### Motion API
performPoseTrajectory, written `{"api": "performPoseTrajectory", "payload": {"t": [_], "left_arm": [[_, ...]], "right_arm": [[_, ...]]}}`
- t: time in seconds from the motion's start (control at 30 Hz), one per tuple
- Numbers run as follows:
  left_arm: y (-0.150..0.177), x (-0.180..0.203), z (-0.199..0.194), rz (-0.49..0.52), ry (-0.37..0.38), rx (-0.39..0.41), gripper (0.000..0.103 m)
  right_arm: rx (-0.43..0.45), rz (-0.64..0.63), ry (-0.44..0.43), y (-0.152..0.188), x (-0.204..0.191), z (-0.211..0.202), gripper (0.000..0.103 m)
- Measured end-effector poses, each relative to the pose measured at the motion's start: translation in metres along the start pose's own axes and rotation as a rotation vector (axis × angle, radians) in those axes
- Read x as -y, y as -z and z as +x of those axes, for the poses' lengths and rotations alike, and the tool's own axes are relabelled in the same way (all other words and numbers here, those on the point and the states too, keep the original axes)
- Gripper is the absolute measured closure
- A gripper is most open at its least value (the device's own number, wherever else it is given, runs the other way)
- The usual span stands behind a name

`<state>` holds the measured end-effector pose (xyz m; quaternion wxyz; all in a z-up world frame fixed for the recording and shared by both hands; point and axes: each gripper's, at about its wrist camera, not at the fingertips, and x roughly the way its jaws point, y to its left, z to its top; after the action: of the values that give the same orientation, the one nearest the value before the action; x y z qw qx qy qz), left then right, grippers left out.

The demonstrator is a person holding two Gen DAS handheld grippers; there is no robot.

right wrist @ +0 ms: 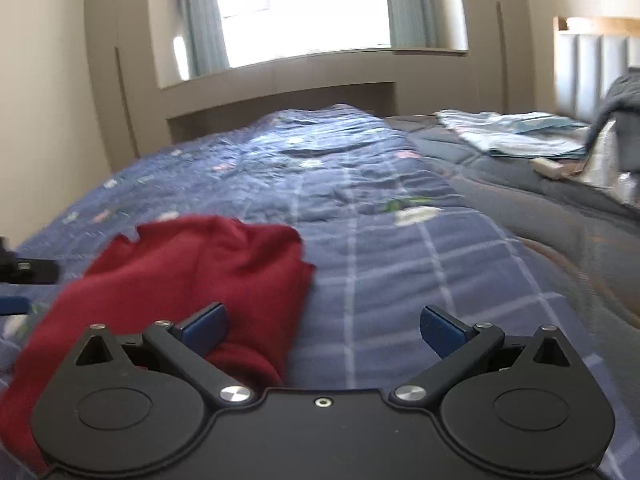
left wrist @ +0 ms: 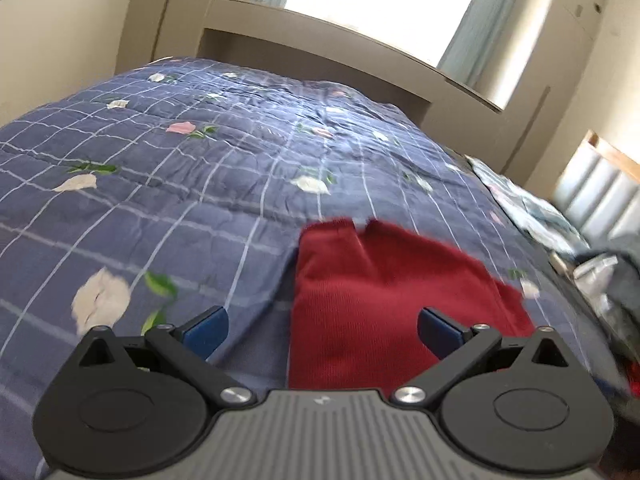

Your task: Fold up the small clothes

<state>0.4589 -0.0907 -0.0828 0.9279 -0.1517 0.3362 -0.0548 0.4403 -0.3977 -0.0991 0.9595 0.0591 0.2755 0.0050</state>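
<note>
A dark red knit garment (left wrist: 384, 300) lies folded on the blue checked quilt (left wrist: 180, 200). In the left wrist view it lies ahead and a little right of centre. My left gripper (left wrist: 322, 330) hangs above its near left part, jaws wide apart, blue pads (left wrist: 206, 330) clear of the cloth. In the right wrist view the red garment (right wrist: 192, 272) lies at the lower left. My right gripper (right wrist: 324, 330) is open above the garment's right edge and the quilt (right wrist: 380, 240), nothing pressed between its pads. Part of the left gripper shows at that view's left edge.
The bed runs toward a low beige ledge (left wrist: 320, 64) under a bright window (right wrist: 304, 8). Folded pale clothes (right wrist: 516, 132) and a grey bundle (right wrist: 624, 100) lie at the right, near a padded headboard (right wrist: 596, 68).
</note>
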Motion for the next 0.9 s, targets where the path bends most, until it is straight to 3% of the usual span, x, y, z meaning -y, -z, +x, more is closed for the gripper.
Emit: {"api": "performPoseTrajectory", "payload": {"t": [0.13,0.27,0.5,0.77,0.9], "left_arm": [[0.025,0.0,-0.008,0.066,-0.017,-0.021,0.001],[0.04,-0.007,-0.012,0.045,-0.013,0.014,0.001],[0.048,-0.019,-0.005,-0.008,0.022,0.01,0.0],[0.038,-0.026,-0.024,-0.068,0.017,-0.068,0.001],[0.046,-0.028,-0.027,0.0,0.021,-0.111,0.0]], "right_arm": [[-0.018,0.028,0.043,0.014,0.008,-0.011,0.001],[-0.04,0.024,0.064,0.022,0.008,-0.008,0.001],[-0.037,0.006,0.085,0.025,0.004,-0.006,0.001],[-0.009,0.129,-0.009,0.028,0.025,-0.011,0.001],[0.049,0.16,-0.06,0.03,0.029,-0.022,0.001]]}}
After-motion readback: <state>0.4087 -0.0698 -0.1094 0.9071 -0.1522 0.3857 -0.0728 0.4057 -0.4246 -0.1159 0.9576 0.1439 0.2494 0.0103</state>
